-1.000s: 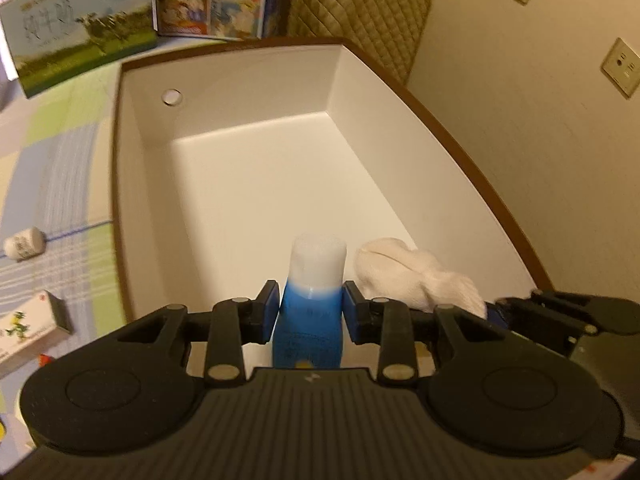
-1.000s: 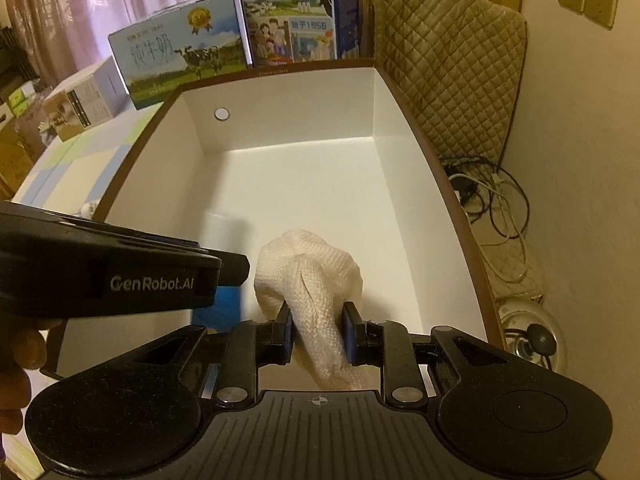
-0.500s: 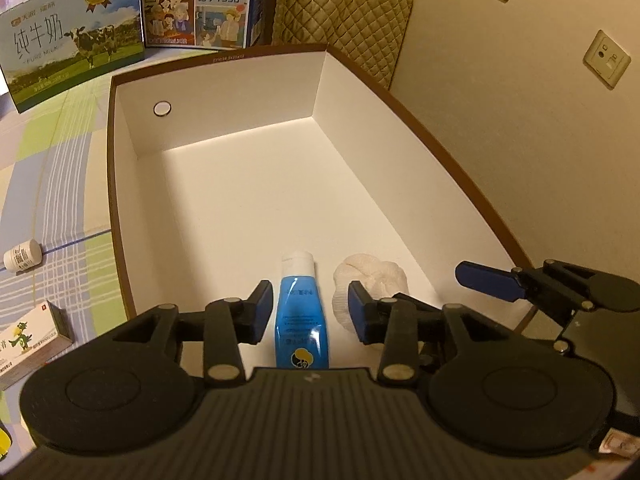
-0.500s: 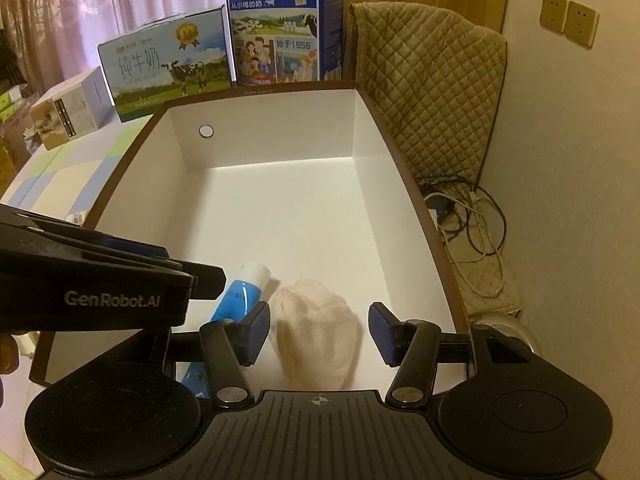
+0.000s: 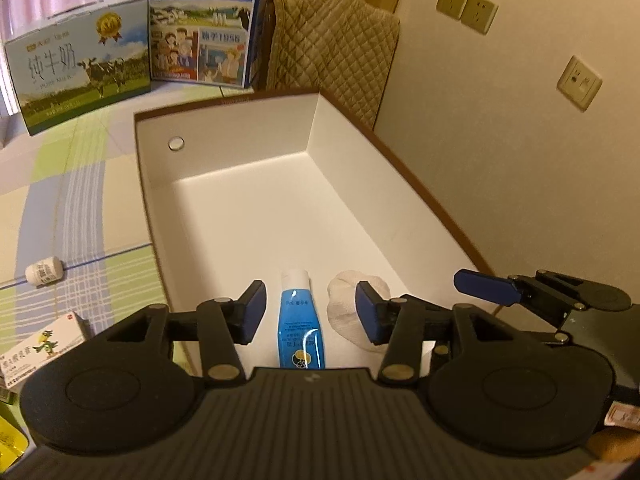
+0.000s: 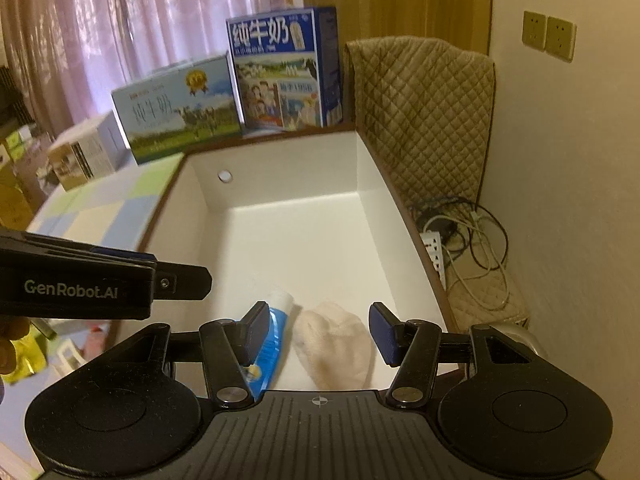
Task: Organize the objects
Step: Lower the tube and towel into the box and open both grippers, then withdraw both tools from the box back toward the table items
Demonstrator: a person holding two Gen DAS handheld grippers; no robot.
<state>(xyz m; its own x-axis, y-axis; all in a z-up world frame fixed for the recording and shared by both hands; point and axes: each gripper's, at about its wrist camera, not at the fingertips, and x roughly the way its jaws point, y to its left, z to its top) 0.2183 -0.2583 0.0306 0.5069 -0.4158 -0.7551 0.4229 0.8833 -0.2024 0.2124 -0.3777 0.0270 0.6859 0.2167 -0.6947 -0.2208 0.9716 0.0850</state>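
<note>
Where curtains (image 6: 120,40) hang, milk cartons (image 6: 280,68) line the checked tablecloth (image 5: 60,200).

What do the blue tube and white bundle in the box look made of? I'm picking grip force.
Blue tube: likely soft plastic, glossy, with highlights along its body. White bundle: probably knitted or terry cloth, matte, with slumped folds.

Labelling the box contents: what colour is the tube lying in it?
Blue with a white cap, the tube; clearest in the left wrist view.
</note>
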